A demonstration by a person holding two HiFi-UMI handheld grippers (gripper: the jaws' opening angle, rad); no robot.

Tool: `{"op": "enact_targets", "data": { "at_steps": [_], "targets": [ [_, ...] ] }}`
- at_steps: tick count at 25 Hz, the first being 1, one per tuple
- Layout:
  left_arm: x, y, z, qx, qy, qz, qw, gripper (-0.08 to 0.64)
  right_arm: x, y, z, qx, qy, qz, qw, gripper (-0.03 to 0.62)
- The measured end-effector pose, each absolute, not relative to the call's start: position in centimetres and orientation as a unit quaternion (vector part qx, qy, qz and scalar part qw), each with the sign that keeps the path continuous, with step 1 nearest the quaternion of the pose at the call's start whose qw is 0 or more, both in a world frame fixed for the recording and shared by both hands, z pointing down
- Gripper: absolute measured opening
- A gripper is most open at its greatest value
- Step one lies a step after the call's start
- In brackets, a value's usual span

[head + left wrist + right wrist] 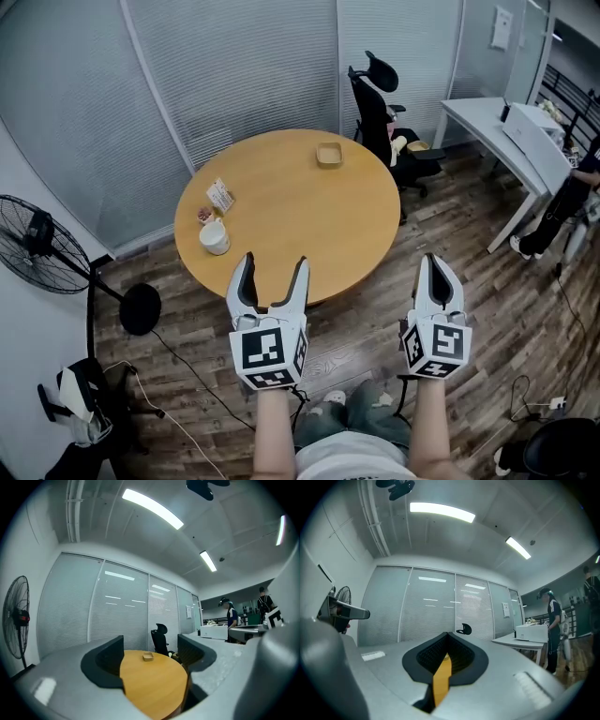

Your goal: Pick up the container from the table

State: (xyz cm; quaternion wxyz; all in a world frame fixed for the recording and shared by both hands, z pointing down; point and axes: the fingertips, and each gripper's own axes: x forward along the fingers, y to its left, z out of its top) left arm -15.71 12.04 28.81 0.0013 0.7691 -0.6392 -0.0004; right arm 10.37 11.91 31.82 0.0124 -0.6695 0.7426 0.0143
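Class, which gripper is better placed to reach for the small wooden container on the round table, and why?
Left, probably. The left gripper is open over the near edge of the table, with the wooden container framed between its jaws; the right gripper is shut, off to the side.

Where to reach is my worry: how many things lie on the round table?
4: a wooden container at the far edge; a white cup, a small packet and a tiny brownish item clustered at the left edge.

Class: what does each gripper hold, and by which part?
Nothing. The left gripper is open and empty; the right gripper is shut on nothing.
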Motion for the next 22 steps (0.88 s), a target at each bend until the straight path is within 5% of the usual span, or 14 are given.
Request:
{"op": "enact_targets", "data": {
  "at_steps": [22],
  "targets": [
    [-11.8,-1.3,31.5,0.763,-0.646,0.024,0.011,0.348,14.8,-1.5,33.7,-0.671,0.742,0.003,0.008,0.025]
  ]
}}
